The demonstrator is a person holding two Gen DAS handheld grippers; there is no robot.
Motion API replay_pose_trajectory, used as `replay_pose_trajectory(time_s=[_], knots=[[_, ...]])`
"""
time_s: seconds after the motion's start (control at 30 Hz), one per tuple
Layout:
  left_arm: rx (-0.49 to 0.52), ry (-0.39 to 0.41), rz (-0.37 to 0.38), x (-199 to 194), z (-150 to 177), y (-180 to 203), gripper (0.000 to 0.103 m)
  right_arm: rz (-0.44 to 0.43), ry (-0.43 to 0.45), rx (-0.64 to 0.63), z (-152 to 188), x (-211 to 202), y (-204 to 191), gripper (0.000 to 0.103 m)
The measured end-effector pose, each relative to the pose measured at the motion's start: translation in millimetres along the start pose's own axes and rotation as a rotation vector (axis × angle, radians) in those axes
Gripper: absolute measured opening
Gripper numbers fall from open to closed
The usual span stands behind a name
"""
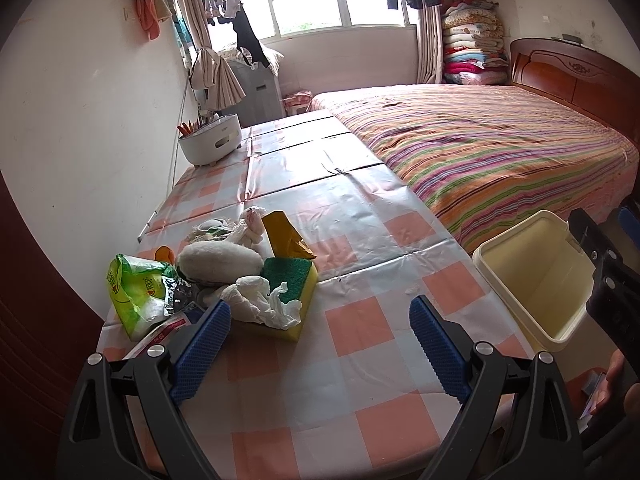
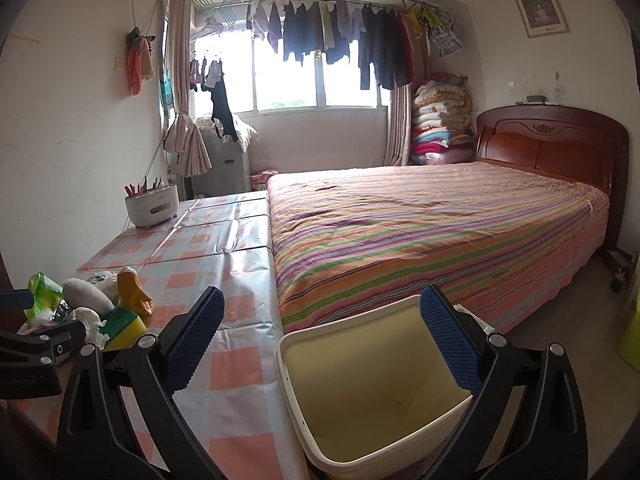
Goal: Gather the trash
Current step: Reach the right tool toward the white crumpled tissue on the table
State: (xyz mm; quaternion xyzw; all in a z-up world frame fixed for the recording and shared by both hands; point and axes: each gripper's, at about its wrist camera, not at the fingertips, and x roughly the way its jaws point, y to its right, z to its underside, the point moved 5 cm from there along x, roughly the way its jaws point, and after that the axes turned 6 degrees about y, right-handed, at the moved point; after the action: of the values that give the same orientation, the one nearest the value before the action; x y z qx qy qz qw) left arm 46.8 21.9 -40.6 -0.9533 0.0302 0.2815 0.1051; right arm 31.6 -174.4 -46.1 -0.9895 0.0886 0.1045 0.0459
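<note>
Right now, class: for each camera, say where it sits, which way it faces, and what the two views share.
Left wrist: sits on the left gripper, looking along the checked table at the trash pile; its open blue fingers show.
Right wrist: sits on the right gripper, looking over the cream bin; its open fingers show.
Shared: pile, bin, bed, window.

Trash pile (image 1: pixel 224 276) on table (image 1: pixel 360 240), left side, near wall. Sponge (image 1: pixel 290 280) at pile's right edge, crumpled tissue (image 1: pixel 264 300) on it. Bin (image 2: pixel 372 392) right of table, before bed (image 2: pixel 440 224). Utensil holder (image 1: pixel 210 142) at table's far left.
</note>
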Motion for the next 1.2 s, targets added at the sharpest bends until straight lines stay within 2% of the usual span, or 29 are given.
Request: replay_pose_trajectory(time_s=[0.4,0.63,0.77,0.93,1.0,1.2], knots=[[-0.029,0.004,0.001,0.3,2.4,-12.0,0.088,-0.012,-0.019,-0.010,2.3,3.5,-9.1,0.097],[-0.063,0.013,-0.017,-3.9,4.0,-33.4,0.089,-0.071,-0.043,-0.024,3.8,9.1,-33.1,0.097],[-0.089,0.032,-0.041,-8.7,11.9,-59.3,0.088,-0.135,-0.050,-0.041,6.1,10.6,-58.0,0.097],[-0.106,0.073,-0.114,-19.7,23.7,-98.9,0.088,-0.231,-0.060,-0.064,8.5,12.4,-96.0,0.097],[-0.116,0.099,-0.143,-26.5,28.1,-114.2,0.088,-0.273,-0.080,-0.063,10.2,14.1,-109.1,0.097],[-0.207,0.087,-0.154,-34.4,43.8,-156.8,0.088,-0.434,-0.170,-0.110,19.9,21.1,-163.2,0.097]])
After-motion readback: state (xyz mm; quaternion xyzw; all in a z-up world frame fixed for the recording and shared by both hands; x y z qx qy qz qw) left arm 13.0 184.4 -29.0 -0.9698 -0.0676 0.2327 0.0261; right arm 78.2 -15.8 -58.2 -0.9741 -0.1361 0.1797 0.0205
